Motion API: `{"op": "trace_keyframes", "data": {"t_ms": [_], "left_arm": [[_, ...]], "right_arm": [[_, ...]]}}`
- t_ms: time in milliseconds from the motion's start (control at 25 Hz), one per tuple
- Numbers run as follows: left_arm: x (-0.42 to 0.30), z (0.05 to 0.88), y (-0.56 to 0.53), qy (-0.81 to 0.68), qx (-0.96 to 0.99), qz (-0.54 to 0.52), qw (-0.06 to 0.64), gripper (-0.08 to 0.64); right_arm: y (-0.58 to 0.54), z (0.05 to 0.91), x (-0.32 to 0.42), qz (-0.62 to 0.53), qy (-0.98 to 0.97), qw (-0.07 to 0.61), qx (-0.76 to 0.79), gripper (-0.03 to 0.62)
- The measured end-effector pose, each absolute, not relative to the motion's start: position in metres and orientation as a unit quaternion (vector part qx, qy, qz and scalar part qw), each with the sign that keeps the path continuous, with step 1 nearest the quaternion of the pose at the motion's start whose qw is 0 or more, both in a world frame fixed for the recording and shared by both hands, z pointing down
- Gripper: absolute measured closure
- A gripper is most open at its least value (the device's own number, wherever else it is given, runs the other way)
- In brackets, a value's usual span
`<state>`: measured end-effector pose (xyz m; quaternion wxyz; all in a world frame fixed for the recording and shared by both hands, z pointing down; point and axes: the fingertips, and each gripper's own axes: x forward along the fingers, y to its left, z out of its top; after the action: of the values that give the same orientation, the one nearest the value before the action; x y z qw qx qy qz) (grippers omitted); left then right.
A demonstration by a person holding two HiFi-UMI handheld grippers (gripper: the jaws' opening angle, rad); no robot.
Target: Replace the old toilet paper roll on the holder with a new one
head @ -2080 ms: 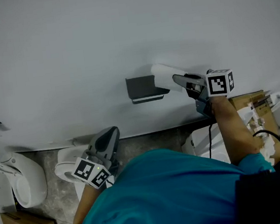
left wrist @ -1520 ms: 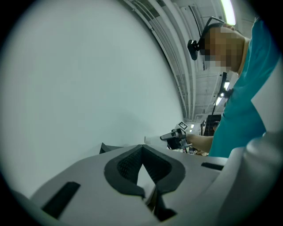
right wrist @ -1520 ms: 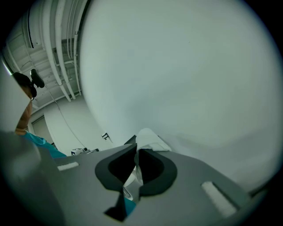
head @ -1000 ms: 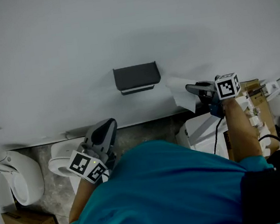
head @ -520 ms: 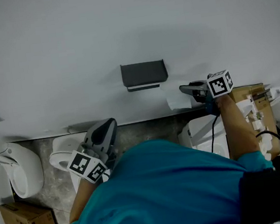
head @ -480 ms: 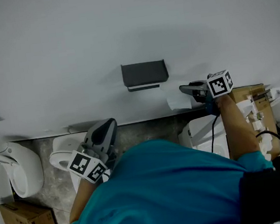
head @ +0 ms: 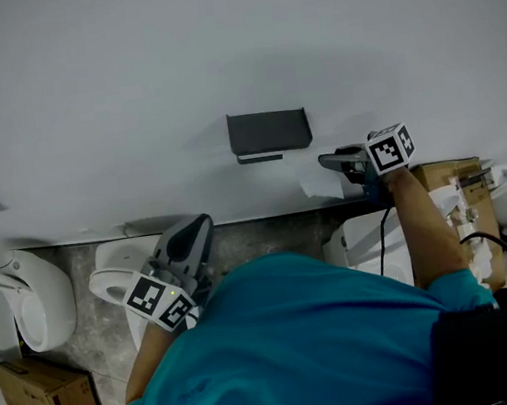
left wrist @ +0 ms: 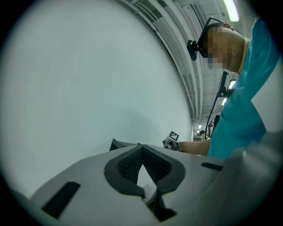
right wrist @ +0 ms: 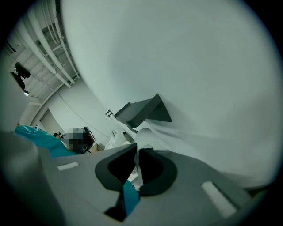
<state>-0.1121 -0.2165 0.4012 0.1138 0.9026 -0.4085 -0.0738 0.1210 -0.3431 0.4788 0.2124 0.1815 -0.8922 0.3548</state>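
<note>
**Old paper off the holder, new roll not yet in hand**

The dark holder (head: 269, 133) on the wall (head: 128, 93) looks bare. Nothing white sits in or under it in the head view, and the right gripper view shows only its empty dark shell. The old toilet paper (head: 319, 184) hangs from the right tool (head: 327, 161), just to the right of the holder and a little below it, clear of it. That tool's jaws are pressed together on a thin fold of the paper, which bunches out beyond the tips. Whether a core is inside the white bundle cannot be told.

The left tool (head: 202, 223) is held low by the person's side, above the toilet (head: 116, 284). Its jaws are closed on each other with nothing between them.

The removal half of the job therefore seems done. What is left, as I judge it, is to put the old paper aside, pick up a fresh roll and seat it on the holder. No new roll can be picked out with certainty; the clutter around the cardboard box (head: 445, 176) at the right is too small to read.
</note>
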Motion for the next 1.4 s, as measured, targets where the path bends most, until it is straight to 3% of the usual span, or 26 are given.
{"op": "trace_keyframes", "data": {"t_ms": [1400], "left_arm": [[-0.133,0.404,-0.213,-0.41,0.9,-0.081,0.122,0.554]], "right_arm": [[-0.373,0.511,0.084,0.326,-0.863,0.253,0.293,0.54]]}}
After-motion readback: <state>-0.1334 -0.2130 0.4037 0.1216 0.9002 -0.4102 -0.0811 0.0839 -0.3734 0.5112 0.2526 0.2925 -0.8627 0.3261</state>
